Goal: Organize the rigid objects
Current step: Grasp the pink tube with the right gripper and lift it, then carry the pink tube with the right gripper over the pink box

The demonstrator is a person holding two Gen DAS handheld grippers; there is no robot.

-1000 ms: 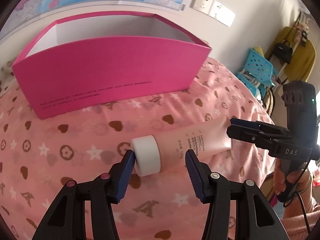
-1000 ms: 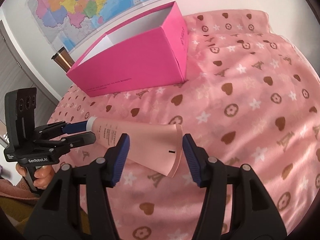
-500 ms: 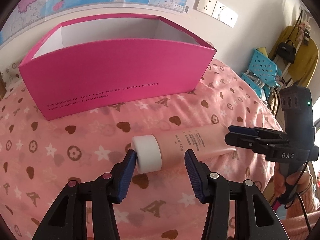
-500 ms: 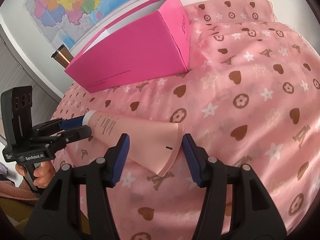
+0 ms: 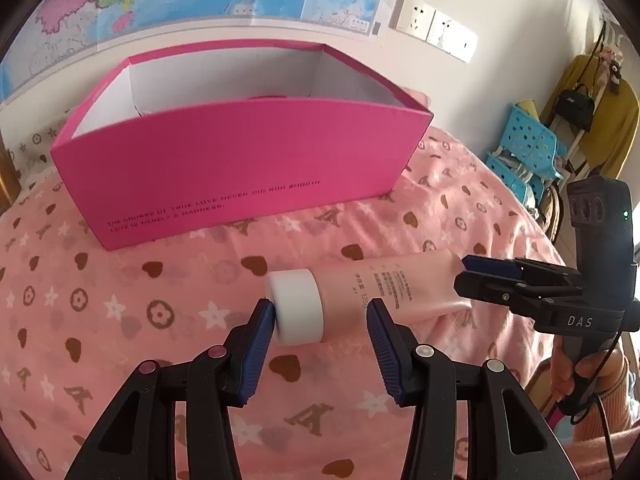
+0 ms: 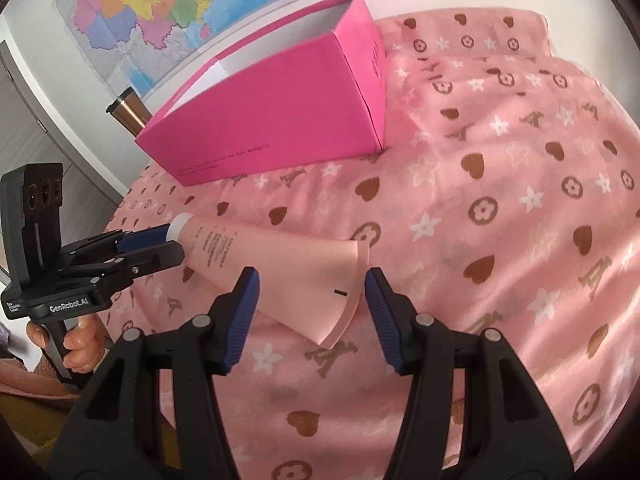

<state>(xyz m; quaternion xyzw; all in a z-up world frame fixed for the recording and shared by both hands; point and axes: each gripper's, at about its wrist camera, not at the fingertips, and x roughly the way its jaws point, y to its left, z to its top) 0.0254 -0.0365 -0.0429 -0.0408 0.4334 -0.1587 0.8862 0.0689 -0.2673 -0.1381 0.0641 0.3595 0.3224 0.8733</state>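
Tube (image 5: 384, 288) of pale pink colour, lying on its side on pink cloth (image 5: 120, 280) with brown hearts and white stars, just in front of open pink box (image 5: 240, 168). White cap (image 5: 298, 306) at one end, flat crimped end (image 6: 340, 292) at the other. Left gripper (image 5: 320, 320) around the cap end, jaws closing, cap between them; one blue pad (image 5: 262, 322) touching the cap, the other pad with a gap to the tube, so no firm grip yet. Right gripper (image 6: 310, 292) around the flat end, jaws half wide; tube between them, edge very near the pads, cannot tell if pressed. Hand (image 6: 80, 340) under the left gripper in the right view, sleeve beside it. Map (image 6: 168, 4) on the wall behind the box, brown cup (image 6: 128, 114) beside the box, wall sockets (image 5: 432, 26) and blue plastic chair (image 5: 528, 152) further away.
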